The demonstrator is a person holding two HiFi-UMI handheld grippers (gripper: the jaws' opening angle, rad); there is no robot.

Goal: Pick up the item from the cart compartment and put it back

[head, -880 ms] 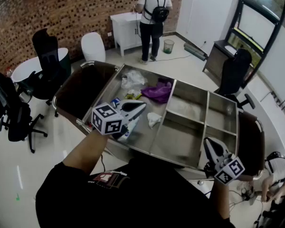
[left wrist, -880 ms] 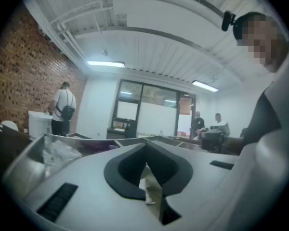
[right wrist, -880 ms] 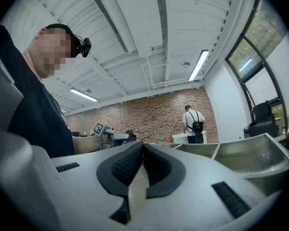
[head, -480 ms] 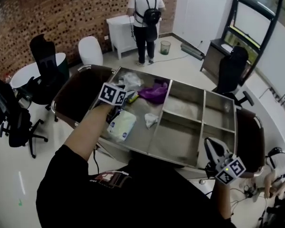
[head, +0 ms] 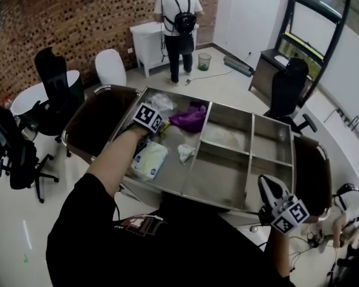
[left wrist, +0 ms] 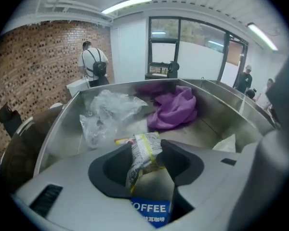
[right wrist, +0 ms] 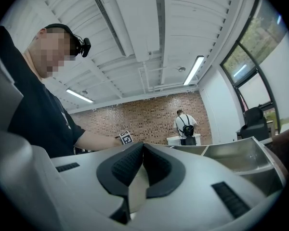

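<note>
The steel cart (head: 247, 155) has several compartments. My left gripper (left wrist: 147, 154) reaches into the left one; the head view shows only its marker cube (head: 148, 117) there. Its jaws stand wide, with a crumpled white-and-yellow snack packet (left wrist: 143, 150) between them; the pads do not visibly press on it. A blue coffee sachet (left wrist: 151, 209) lies just below it. A white pack (head: 149, 160) rests on the compartment floor nearer me. My right gripper (head: 268, 185) hangs off the cart's near right corner, shut and empty.
A purple cloth (head: 188, 118), a clear plastic bag (head: 161, 102) and a white crumpled tissue (head: 185, 153) share the left compartment. A person with a backpack (head: 179, 23) stands at a white cabinet behind the cart. Office chairs (head: 57, 76) stand to the left and right.
My left gripper has moved from above the white pack, forward and down into the far part of the left compartment. The white pack now lies uncovered. The right gripper has stayed put.
</note>
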